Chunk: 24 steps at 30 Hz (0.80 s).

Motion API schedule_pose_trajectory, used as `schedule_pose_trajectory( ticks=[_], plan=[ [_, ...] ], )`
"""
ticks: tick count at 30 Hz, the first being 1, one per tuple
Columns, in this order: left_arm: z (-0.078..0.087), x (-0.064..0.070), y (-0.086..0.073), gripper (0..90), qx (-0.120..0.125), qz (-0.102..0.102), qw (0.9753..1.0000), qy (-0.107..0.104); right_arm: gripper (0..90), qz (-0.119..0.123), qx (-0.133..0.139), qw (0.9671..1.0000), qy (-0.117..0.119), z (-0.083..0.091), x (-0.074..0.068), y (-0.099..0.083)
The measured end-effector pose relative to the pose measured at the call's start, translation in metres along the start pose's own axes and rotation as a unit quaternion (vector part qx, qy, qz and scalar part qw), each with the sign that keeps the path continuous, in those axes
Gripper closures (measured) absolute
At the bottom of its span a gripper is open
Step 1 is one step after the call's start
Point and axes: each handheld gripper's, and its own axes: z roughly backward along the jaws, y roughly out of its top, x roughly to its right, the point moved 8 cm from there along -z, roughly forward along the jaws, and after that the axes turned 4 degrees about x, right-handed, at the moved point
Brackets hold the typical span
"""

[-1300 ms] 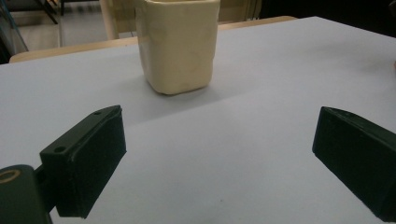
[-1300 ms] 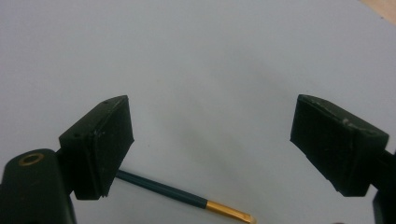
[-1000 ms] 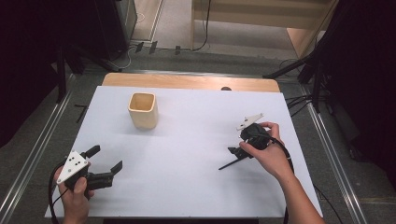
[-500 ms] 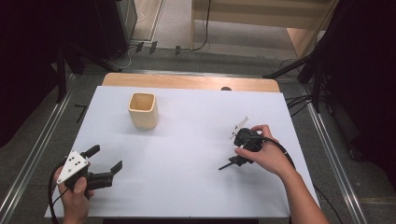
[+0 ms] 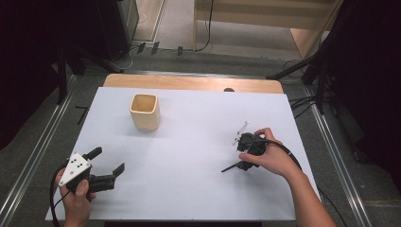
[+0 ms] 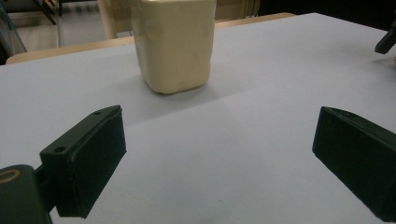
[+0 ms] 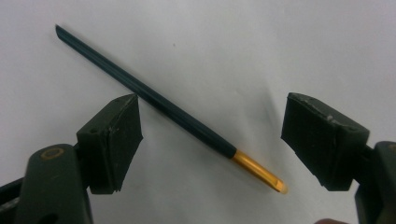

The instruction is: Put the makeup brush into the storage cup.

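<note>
The right gripper (image 5: 242, 153), right of centre in the high view, has tipped down over the pen (image 7: 168, 108) since a second ago, its grey plate now edge-on. In the right gripper view its jaws stand wide apart, straddling the dark pen with its gold tip, which lies flat on the table (image 5: 198, 189). That looks like the approach to a pick-up; nothing is gripped yet. The left gripper (image 5: 106, 166), lower left, has not moved, jaws open and empty, facing the cup (image 5: 144, 111) in the upper left.
</note>
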Motion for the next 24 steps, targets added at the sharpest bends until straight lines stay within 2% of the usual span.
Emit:
schedule_pose_trajectory(
  ticks=[3, 5, 6, 12, 17, 19, 20, 21, 24],
  plan=[
    [-0.0001, 0.0001, 0.0, 3.5, 0.0, 0.0, 1.0, 0.0, 28.2, 0.005, -0.012, 0.9999, -0.004, -0.0023, -0.0006, -0.0024],
    [-0.0002, 0.0004, 0.0, 3.5, 0.0, 0.0, 1.0, 0.0, 28.3, 0.013, -0.015, 0.9998, -0.001, -0.0033, -0.0008, -0.0029],
    [-0.0003, 0.0005, -0.0001, 3.5, 0.0, 0.0, 1.0, 0.0, 28.4, 0.015, -0.025, 0.9996, 0.001, -0.0053, -0.0017, -0.0045],
    [-0.0003, 0.001, -0.0003, 3.5, -0.002, 0.0, 1.0, -0.001, 34.0, -0.004, -0.029, 0.9993, 0.025, -0.0054, -0.0009, -0.0051],
    [-0.0002, 0.0011, -0.0003, 3.8, -0.002, 0.0, 1.0, 0.0, 41.2, -0.008, -0.042, 0.9989, 0.021, -0.0045, -0.0004, -0.0035],
    [0.0001, 0.0009, 0.0, 3.9, -0.001, -0.001, 1.0, 0.0, 49.7, -0.006, -0.046, 0.9987, 0.023, -0.0031, -0.0023, -0.0032],
    [0.0004, 0.0007, 0.0002, 3.9, 0.0, -0.001, 1.0, 0.001, 49.7, -0.006, -0.046, 0.9987, 0.023, -0.0031, -0.0023, -0.0032],
    [0.0006, 0.0004, 0.0005, 4.3, 0.001, -0.001, 1.0, 0.002, 71.5, -0.003, -0.047, 0.9985, 0.028, -0.001, -0.004, -0.0034],
    [0.0007, -0.0001, 0.0007, 4.4, 0.002, 0.0, 1.0, 0.003, 83.5, -0.002, -0.056, 0.9977, 0.037, -0.0005, -0.0081, -0.004]
  ],
)
